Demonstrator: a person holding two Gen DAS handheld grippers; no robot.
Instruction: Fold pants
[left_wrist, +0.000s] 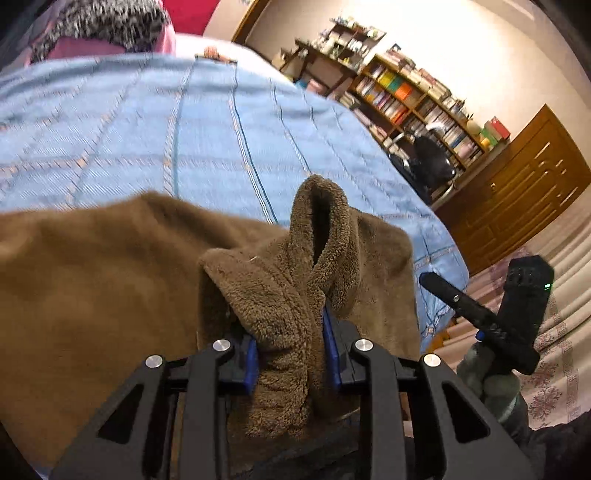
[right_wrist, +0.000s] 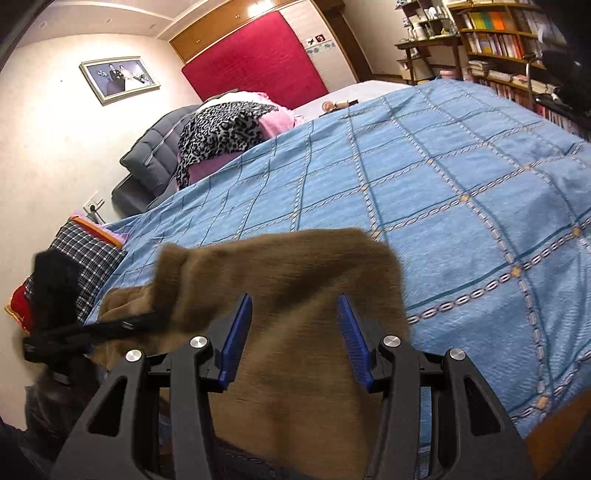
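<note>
**Left Grip Bunches Brown Pants at the Bed's Edge**

Your left gripper (left_wrist: 291, 354) has its blue pads clamped on a bunched fold of the fleecy brown pants (left_wrist: 110, 280), which lie on the near edge of the blue checked bedspread (left_wrist: 207, 122). Your right gripper (right_wrist: 295, 339) holds its jaws partly open, both pads clear of the brown cloth that lies between and below them. Beyond, a leopard-print garment (right_wrist: 221, 129) rests by the red headboard (right_wrist: 255, 59); bookshelves (left_wrist: 413, 92) line the far wall.
</note>
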